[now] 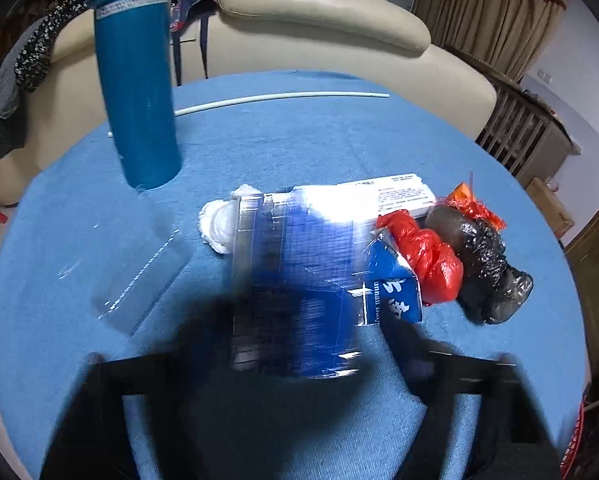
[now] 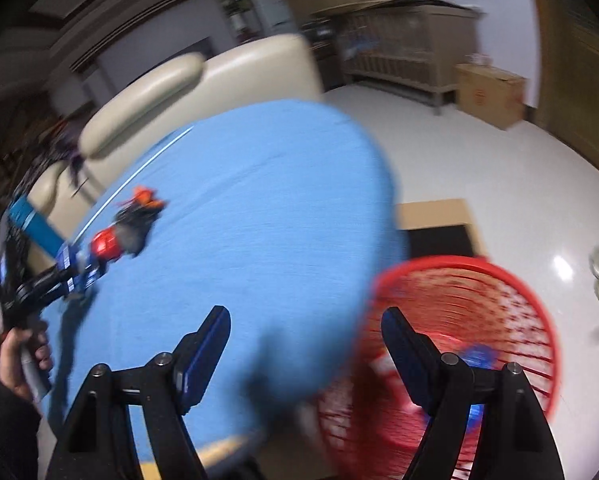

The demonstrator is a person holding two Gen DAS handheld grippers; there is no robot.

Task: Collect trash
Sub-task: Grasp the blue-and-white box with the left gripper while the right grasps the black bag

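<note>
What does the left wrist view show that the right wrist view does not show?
Only left wrist: a white wad, a white box, a clear plastic tray. Only right wrist: the red basket on the floor, the open right gripper, a hand. Both: the blue cloth, the blue bottle, the red bag, the black bag.
</note>
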